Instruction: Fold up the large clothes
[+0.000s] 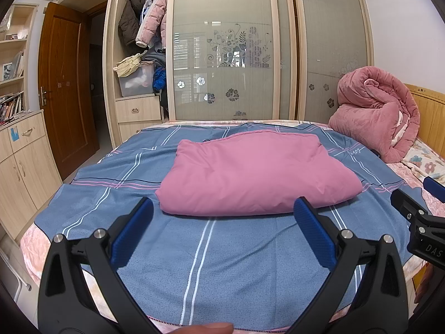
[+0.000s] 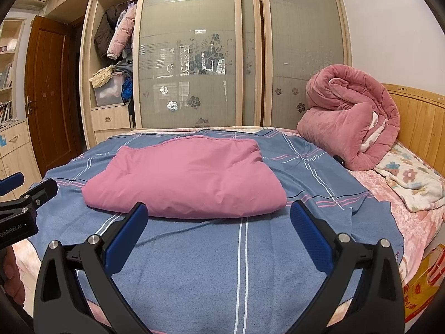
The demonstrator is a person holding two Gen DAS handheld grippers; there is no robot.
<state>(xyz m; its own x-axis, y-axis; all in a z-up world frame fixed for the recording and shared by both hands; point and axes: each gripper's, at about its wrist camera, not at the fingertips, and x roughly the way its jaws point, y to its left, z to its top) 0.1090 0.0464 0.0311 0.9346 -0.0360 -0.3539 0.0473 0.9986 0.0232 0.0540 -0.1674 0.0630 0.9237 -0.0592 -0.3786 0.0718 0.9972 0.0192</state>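
A pink garment point(image 1: 256, 175) point(image 2: 186, 178) lies folded into a thick rectangle in the middle of the blue striped sheet point(image 1: 200, 256) point(image 2: 217, 264) that covers the bed. My left gripper point(image 1: 224, 214) hovers open over the sheet, just short of the garment's near edge, with nothing between its blue fingers. To its right my right gripper point(image 2: 218, 220) also stands open and empty, facing the same near edge. Each gripper shows at the rim of the other's view: the right gripper point(image 1: 422, 194), the left gripper point(image 2: 19, 189).
A rolled pink quilt point(image 1: 378, 111) point(image 2: 350, 119) sits at the bed's far right by the wooden headboard point(image 2: 417, 117), with a floral blanket point(image 2: 408, 178) beside it. A wardrobe point(image 1: 228, 44) with sliding glass doors stands behind the bed. A brown door point(image 1: 64, 83) and cabinets are at the left.
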